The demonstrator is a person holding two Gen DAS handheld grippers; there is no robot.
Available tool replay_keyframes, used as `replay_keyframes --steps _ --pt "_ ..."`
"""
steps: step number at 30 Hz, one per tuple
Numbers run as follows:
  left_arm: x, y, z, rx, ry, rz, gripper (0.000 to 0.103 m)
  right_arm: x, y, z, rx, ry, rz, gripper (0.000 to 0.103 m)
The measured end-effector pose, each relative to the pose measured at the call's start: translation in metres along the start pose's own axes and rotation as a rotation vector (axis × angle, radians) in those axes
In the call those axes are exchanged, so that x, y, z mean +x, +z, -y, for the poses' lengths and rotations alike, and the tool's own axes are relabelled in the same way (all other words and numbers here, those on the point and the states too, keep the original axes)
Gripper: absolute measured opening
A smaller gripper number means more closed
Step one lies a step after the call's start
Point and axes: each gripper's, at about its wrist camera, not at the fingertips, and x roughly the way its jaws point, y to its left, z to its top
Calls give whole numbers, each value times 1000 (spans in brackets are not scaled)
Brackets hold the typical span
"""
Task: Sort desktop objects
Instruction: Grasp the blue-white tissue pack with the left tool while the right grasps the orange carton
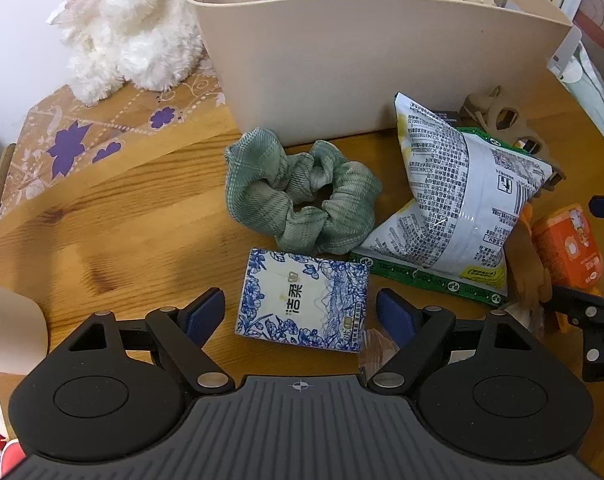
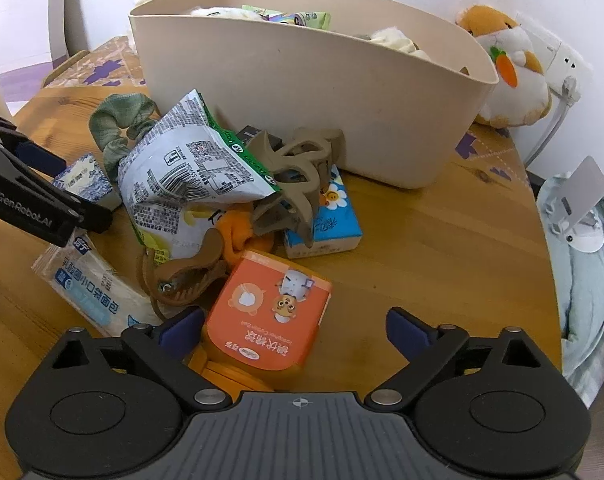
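My left gripper [image 1: 301, 315] is open and points down at a blue-and-white floral tissue pack [image 1: 302, 300], which lies on the wooden table between its fingers with a gap on each side. My right gripper [image 2: 294, 328] is open over an orange box [image 2: 268, 312]. The left pad is close beside the box and the right pad stands well off it. A beige bin [image 2: 302, 92] holding soft toys and packets stands behind the pile. Also in the pile are a green scrunchie [image 1: 302, 196] and a white printed snack bag [image 1: 454, 200].
A taupe hair claw [image 2: 298, 176], a brown claw clip [image 2: 182, 276], a blue tissue pack [image 2: 326, 216] and a cotton-pad packet [image 2: 94, 288] crowd the pile. A white plush [image 1: 130, 28] sits back left, a hamster plush [image 2: 510, 68] back right. The table's round edge [image 2: 550, 280] runs on the right.
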Motion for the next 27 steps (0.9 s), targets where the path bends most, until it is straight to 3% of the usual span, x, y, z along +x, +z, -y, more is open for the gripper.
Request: replay_keyframes --steps 3,6,9,18,27 --pt "1 0 -1 -5 2 5 81 1 -1 1 10 23 -8 77" --pt "1 2 -6 -36 -45 4 69 4 -2 3 24 40 -25 59" --pt "1 2 -5 -31 -40 5 68 3 -3 7 36 58 -20 51" --pt "-8 -7 -5 -88 -20 12 66 -5 -11 26 65 104 -20 51" --pt "-35 -9 -5 -146 -14 73 66 -31 -10 52 57 127 41 51"
